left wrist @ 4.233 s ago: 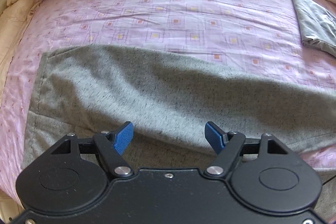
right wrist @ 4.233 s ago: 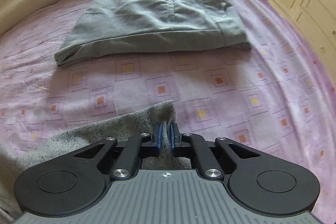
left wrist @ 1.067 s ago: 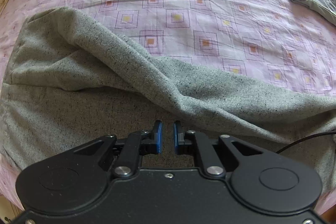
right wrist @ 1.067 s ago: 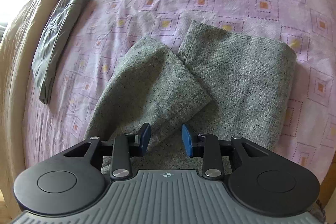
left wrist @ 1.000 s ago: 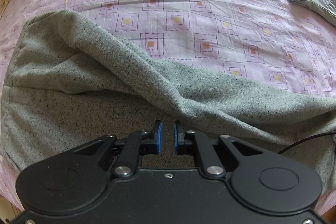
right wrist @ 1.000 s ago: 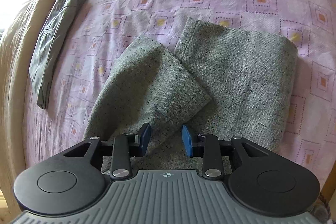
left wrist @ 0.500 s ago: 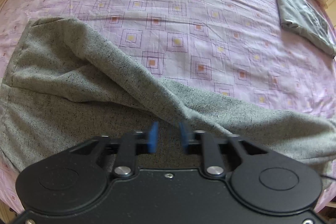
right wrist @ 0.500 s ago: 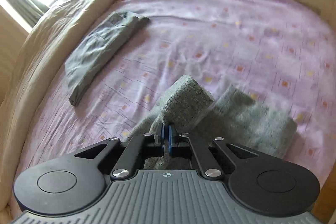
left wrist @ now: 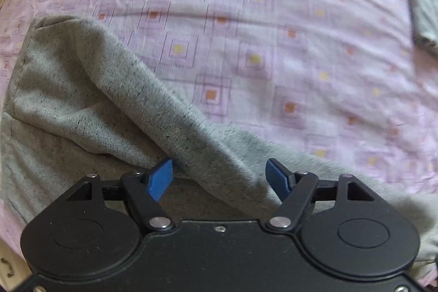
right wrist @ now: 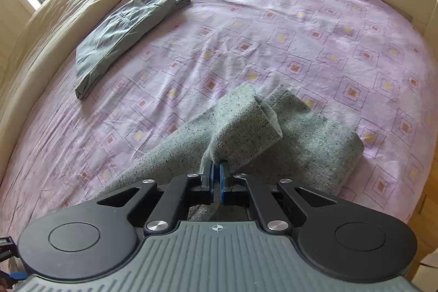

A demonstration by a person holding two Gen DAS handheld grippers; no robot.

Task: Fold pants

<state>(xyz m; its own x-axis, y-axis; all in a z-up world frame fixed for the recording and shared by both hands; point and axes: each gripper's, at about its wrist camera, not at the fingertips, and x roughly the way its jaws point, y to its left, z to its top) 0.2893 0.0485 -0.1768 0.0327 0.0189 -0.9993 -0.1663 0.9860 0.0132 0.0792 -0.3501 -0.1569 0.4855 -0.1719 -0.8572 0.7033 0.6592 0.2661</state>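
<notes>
The bed fills both views, covered by a thin lilac sheet printed with nested squares around orange and yellow centres, lightly creased. A cream quilted bedspread is bunched along the far left edge in the right wrist view; the left wrist view shows only slivers of it at the corners.

The grey pants, a flecked woolly knit, lie across the near side of the bed. In the left wrist view a raised diagonal fold runs from the upper left down towards the lower right, over a flatter layer beneath. The right wrist view alone shows the other end: one leg end is lifted and draped over a folded slab of the same cloth.

A second garment, smooth grey-green folded trousers, lies well apart near the bedspread; the left wrist view shows only its edge, blurred.

The left claw is released, its jaws having just been opening; the blue ribbed pads straddle the fold, apparently not pressing it, though blur limits certainty.

The right claw is clenched on the pants, cloth pinched between its pads.
</notes>
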